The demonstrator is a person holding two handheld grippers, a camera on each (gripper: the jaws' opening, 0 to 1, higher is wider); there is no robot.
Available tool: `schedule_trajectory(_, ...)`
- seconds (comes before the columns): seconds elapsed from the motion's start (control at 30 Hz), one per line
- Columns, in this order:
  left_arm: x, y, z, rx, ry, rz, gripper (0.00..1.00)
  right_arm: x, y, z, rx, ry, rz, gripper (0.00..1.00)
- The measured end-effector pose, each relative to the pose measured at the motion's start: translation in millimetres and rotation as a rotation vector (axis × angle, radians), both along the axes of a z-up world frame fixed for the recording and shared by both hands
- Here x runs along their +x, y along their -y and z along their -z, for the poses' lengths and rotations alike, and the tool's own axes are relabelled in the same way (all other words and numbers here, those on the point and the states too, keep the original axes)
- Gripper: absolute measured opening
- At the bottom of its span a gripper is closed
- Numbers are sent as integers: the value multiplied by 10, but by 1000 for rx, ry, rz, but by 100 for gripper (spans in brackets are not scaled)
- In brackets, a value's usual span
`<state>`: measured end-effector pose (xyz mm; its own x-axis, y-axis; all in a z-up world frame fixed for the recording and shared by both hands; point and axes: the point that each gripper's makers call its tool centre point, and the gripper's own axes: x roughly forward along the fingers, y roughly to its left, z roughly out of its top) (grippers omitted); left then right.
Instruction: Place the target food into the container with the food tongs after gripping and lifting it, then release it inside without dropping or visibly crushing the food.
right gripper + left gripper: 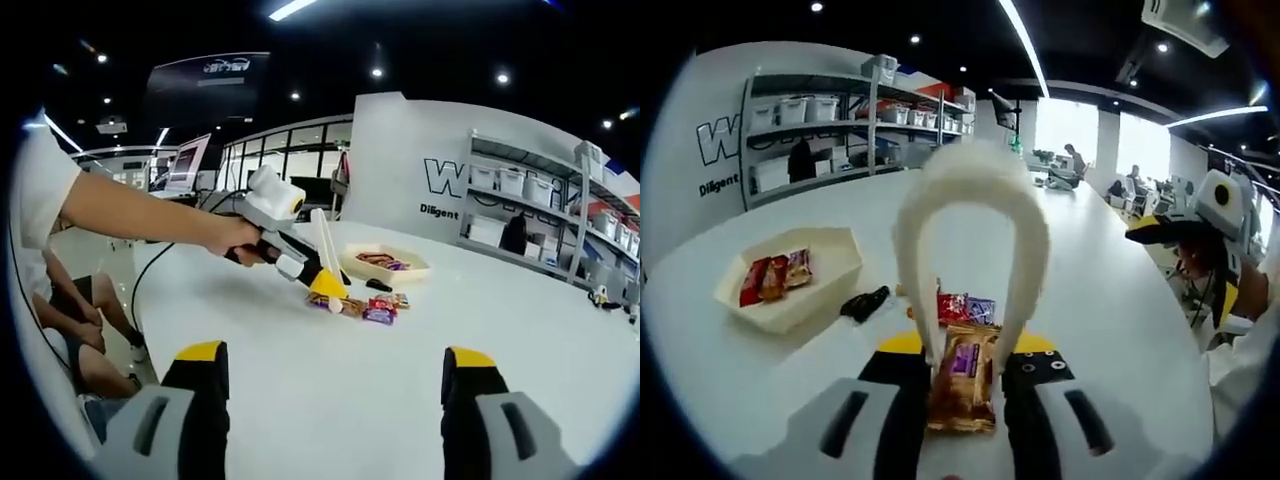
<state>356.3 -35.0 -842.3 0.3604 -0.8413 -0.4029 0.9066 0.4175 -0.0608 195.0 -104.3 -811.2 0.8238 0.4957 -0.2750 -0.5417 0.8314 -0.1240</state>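
Our left gripper squeezes the tongs onto a gold snack packet, which may slip before the container; right gripper gapes empty.

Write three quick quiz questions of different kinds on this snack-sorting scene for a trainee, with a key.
1. True or false: in the left gripper view, the white tongs have their tips around a gold snack packet.
2. Multiple choice: the cream tray holds A) nothing, B) a few wrapped snacks, C) a black clip.
3. Fill in: in the right gripper view, the right gripper has its jaws ____ over bare table.

Key: 1 true. 2 B. 3 open; they stand wide apart with nothing between them, while the left gripper, held in a hand, works at the loose snack pile beside the tray.
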Motion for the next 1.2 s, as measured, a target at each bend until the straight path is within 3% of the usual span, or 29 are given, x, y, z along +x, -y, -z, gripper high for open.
schedule_trajectory(0.27, -30, -98, 72, -1, -24, -48, 23, 1, 0, 39, 18, -8, -10, 89)
schedule_trajectory(0.4, -28, -153, 102, 12, -15, -83, 22, 31, 26, 41, 51, 2, 16, 99)
schedule_trajectory(0.73, 23, -190, 65, 32, -5, -114, 22, 49, 90, 69, 75, -7, 14, 99)
schedule_trajectory(1.03, 154, -260, -205, 35, 27, -146, 22, 113, 96, 88, 93, -12, 10, 98)
schedule_trajectory(1.2, 360, -335, -371, 33, 33, -188, 23, 130, 80, 95, 103, -18, 1, 97)
